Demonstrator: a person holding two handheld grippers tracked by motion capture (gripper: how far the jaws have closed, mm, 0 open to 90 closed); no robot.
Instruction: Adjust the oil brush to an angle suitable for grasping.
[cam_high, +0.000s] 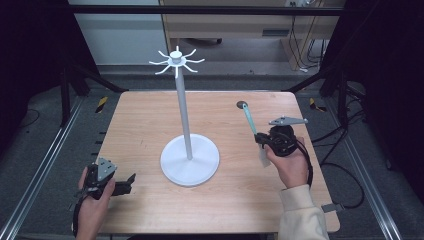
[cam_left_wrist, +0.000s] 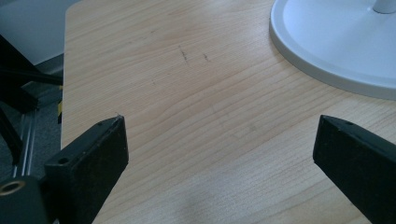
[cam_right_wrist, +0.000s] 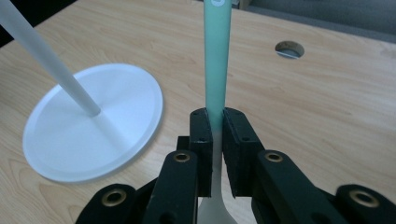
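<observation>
While the left gripper (cam_high: 131, 178) rests low at the near left corner of the desk (cam_high: 150, 107), its jaws stand wide apart with nothing between them, bare wood showing in the gap in the left gripper view. The right gripper (cam_right_wrist: 214, 128) is held above the right side of the desk, and its jaws are pressed onto a utensil with a mint-green handle (cam_right_wrist: 217, 51). The grip sits where the green handle meets the pale, whitish lower part, which hangs below the jaws toward the person's hand (cam_high: 290, 167). The handle rises away from the jaws, tilted toward the far side of the desk. Left of it stands a white rack (cam_high: 183, 105) with a round base, a thin pole and hooks spread at the top, well apart from the utensil.
</observation>
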